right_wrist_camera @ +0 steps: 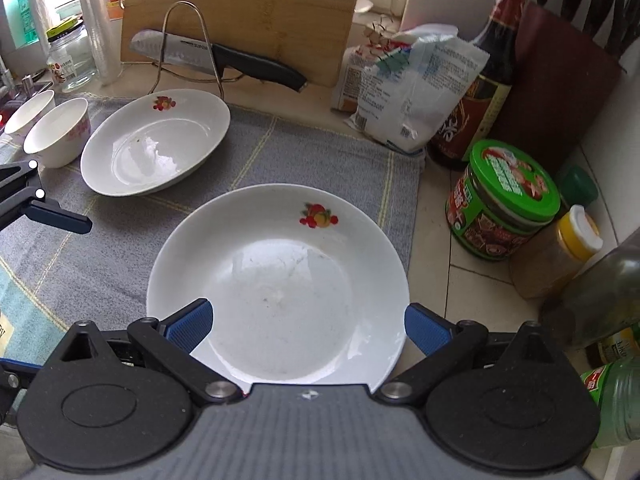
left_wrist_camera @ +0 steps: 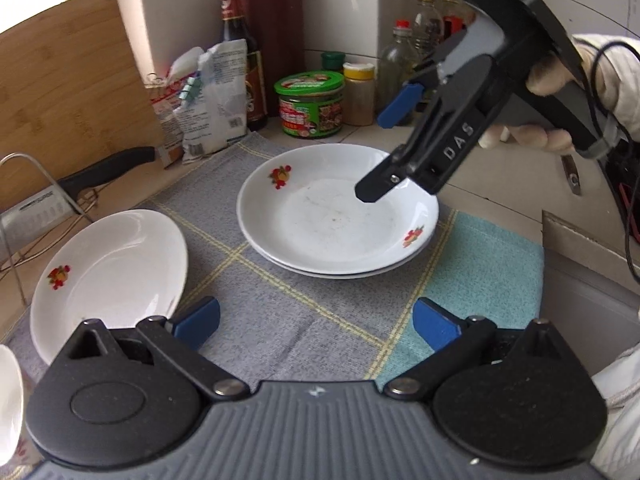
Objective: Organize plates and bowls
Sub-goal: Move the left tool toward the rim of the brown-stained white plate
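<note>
Two white plates with a fruit print lie stacked [left_wrist_camera: 336, 224] in the middle of a grey checked cloth [left_wrist_camera: 288, 312]. The top plate [right_wrist_camera: 280, 276] fills the right wrist view. My right gripper [right_wrist_camera: 308, 324] hangs open just above its near rim, seen from the side as the right gripper [left_wrist_camera: 374, 156]. A third plate [left_wrist_camera: 108, 276] rests tilted at the left, and is the same plate [right_wrist_camera: 156, 144] next to two small white bowls [right_wrist_camera: 56, 132]. My left gripper [left_wrist_camera: 316, 320] is open over the cloth, holding nothing, in front of the stack.
A knife [right_wrist_camera: 240, 62] lies on a wire rack before a wooden cutting board [right_wrist_camera: 244, 8]. Bags [right_wrist_camera: 404, 92], a sauce bottle [right_wrist_camera: 480, 92], a green-lidded jar [right_wrist_camera: 504, 208], a spice jar [right_wrist_camera: 560, 256] and a knife block [right_wrist_camera: 560, 92] crowd the corner. A steel edge [left_wrist_camera: 580, 248] borders the cloth.
</note>
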{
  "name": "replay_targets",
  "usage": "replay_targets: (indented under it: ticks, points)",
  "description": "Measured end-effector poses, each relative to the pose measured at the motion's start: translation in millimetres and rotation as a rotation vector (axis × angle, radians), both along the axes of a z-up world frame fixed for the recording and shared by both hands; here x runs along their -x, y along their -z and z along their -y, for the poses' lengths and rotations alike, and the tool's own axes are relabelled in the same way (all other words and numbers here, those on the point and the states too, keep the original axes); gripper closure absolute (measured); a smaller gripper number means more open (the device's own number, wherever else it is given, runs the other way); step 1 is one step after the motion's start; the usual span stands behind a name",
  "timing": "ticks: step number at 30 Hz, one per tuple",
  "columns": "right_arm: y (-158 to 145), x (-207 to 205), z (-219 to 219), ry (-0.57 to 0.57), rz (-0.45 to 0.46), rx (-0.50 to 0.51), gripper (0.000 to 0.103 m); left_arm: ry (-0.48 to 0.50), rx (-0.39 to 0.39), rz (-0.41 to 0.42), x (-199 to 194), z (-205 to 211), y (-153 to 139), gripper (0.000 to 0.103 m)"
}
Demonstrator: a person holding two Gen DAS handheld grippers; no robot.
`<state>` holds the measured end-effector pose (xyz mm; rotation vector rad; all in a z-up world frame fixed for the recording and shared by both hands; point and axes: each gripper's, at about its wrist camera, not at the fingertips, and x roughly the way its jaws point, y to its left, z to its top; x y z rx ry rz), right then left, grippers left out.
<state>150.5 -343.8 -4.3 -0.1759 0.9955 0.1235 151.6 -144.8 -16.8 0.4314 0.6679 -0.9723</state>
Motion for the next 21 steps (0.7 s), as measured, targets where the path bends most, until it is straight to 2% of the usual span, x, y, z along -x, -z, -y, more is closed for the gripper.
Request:
replay_targets:
  ticks: [5,8,12,16,21]
  points:
    - [-5.3,13.8,-31.2,0.01,0.106,0.064,0.0,-0.195,0.008,0.03,-1.8,-33.5,-7.9,0.001]
    - [-6.2,23.5,-51.3,0.014,0.144,0.055,0.0,-0.32,0.011,0.033,-3.0,-58.7,-10.9,0.001]
    - [-4.5,31.6,-81.4,0.03,0.167,0.026,0.0,-0.431,0.056,-0.01,-9.0,-94.9,-13.2,0.001]
    - [-2.5,40.7,-113.7,-0.009,0.191,0.033,0.0,-0.478,0.061,0.003,-11.0,-115.9,-17.6,0.001]
    - [0.8,31.8,-135.9,-0.076,0.207,0.037,0.0,-0.505,0.045,0.009,-19.6,-123.1,-23.7,0.001]
